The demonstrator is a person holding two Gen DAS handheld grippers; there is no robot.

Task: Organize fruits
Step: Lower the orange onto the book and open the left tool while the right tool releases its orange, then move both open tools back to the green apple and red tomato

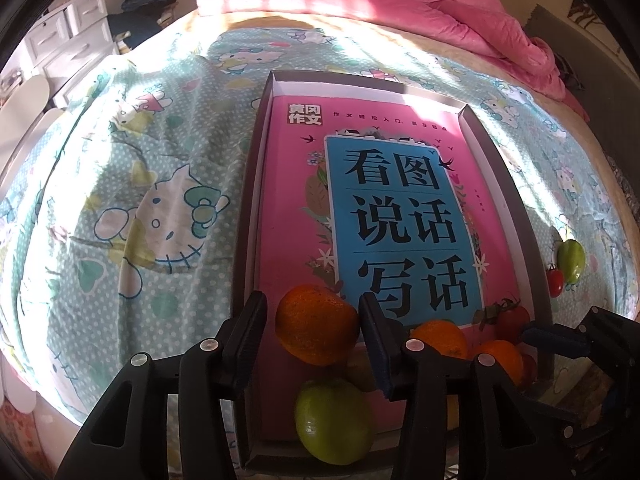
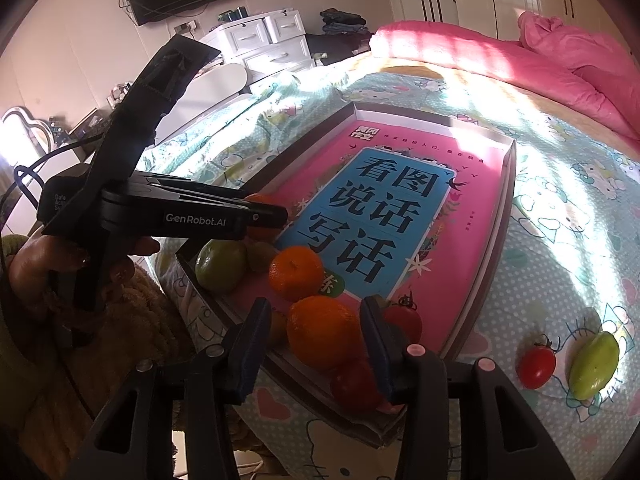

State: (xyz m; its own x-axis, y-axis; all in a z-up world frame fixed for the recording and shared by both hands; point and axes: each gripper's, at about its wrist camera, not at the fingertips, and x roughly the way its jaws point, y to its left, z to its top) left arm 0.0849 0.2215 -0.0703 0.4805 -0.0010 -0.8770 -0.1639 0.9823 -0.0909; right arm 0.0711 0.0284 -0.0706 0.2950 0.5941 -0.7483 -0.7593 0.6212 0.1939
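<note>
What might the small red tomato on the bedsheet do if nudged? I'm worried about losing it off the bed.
The small red tomato is round and glossy, so it would probably roll easily. The soft bedsheet may slow it. The green fruit right beside it could block it on that side.

Hard sunlight falls in bands across my bed's far side, washing out the pink quilt [image 1: 460, 12] and the tray's [image 2: 510, 184] upper edge. The lower frame sits in shadow, fruit dim but sharp. Fisheye bending curves everything, and dark vignetting fills the corners.
</note>
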